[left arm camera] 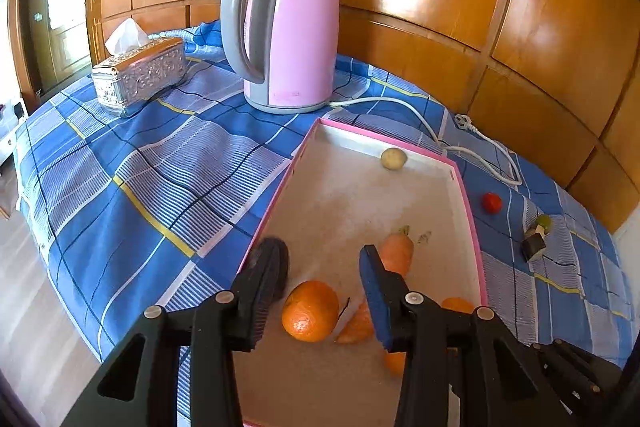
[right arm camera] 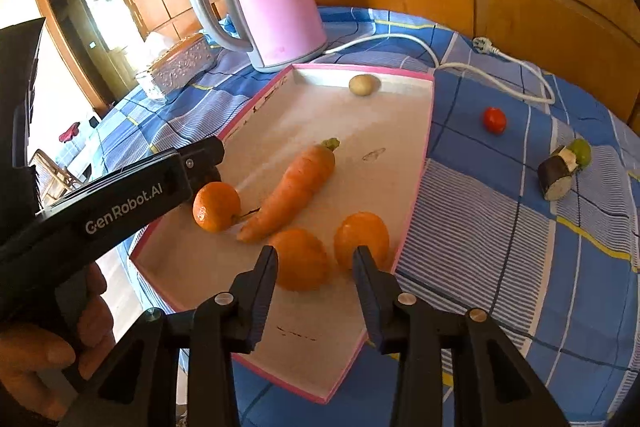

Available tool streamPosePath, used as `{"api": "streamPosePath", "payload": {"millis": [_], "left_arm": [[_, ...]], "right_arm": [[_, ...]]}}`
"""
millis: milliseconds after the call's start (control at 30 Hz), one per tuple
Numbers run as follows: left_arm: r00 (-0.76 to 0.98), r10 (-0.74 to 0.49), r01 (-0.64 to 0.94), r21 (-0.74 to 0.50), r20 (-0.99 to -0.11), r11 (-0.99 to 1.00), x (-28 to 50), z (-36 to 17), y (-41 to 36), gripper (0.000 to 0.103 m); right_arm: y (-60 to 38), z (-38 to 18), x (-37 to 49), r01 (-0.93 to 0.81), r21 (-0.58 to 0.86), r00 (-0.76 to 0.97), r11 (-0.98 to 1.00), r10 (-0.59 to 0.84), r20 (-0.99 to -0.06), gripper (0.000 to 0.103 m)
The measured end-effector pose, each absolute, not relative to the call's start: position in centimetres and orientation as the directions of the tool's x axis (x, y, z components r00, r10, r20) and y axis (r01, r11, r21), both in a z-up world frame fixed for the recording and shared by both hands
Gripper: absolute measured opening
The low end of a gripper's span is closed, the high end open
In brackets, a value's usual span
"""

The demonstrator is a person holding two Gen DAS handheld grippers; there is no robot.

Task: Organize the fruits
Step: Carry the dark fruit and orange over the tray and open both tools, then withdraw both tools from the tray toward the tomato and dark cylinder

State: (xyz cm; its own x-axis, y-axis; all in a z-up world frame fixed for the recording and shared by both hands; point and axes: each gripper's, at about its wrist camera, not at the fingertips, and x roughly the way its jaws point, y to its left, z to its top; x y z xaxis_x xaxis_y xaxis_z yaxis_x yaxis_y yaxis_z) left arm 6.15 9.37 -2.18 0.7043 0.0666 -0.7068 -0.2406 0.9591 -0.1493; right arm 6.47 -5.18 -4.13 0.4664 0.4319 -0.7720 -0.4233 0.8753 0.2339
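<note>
Over the pink-rimmed tray (right arm camera: 416, 163), both the left tool (left arm camera: 324, 263) and the right tool (right arm camera: 316, 263) hover released above oranges (right arm camera: 298, 259).

Two black plastic grippers, left gripper (left arm camera: 324, 259) and right gripper (right arm camera: 316, 259), each with silver screw heads at the finger pivots. Blue pad on one left finger (left arm camera: 374, 297). White "GenRobot.AI" lettering on the left handle. Possibly a dark sleeve at the edge.

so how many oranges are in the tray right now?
3. One orange sits near the tray's left edge, by the left gripper. A second orange and a third orange lie just ahead of the right gripper. None looks hidden.
</note>
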Motion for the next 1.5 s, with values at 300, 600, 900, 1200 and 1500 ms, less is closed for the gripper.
{"api": "streamPosePath", "payload": {"millis": [300,600,900,1200,1500], "left_arm": [[0.708,0.065,-0.235,-0.147,-0.703,0.961,5.6,-2.0,9.0,0.042],[0.710,0.046,-0.208,-0.147,-0.703,0.967,5.3,-1.9,8.1,0.042],[0.710,0.006,-0.146,-0.139,-0.704,0.979,5.4,-1.9,6.1,0.042],[0.709,-0.031,-0.094,-0.137,-0.704,0.986,6.0,-1.8,4.1,0.042],[0.710,-0.080,-0.027,-0.140,-0.700,0.990,7.0,-1.5,1.6,0.042]], "right_arm": [[-5.8,-3.9,6.0,-0.397,0.217,0.494,0.892,0.407,-0.768,0.040],[-7.2,-3.8,5.9,-0.342,0.219,0.522,0.914,0.378,-0.765,0.040],[-9.1,-3.9,6.3,-0.272,0.228,0.547,0.935,0.345,-0.763,0.040],[-11.5,-4.2,6.5,-0.208,0.230,0.564,0.951,0.309,-0.766,0.040],[-15.3,-4.9,7.4,-0.095,0.243,0.579,0.965,0.252,-0.775,0.039]]}}
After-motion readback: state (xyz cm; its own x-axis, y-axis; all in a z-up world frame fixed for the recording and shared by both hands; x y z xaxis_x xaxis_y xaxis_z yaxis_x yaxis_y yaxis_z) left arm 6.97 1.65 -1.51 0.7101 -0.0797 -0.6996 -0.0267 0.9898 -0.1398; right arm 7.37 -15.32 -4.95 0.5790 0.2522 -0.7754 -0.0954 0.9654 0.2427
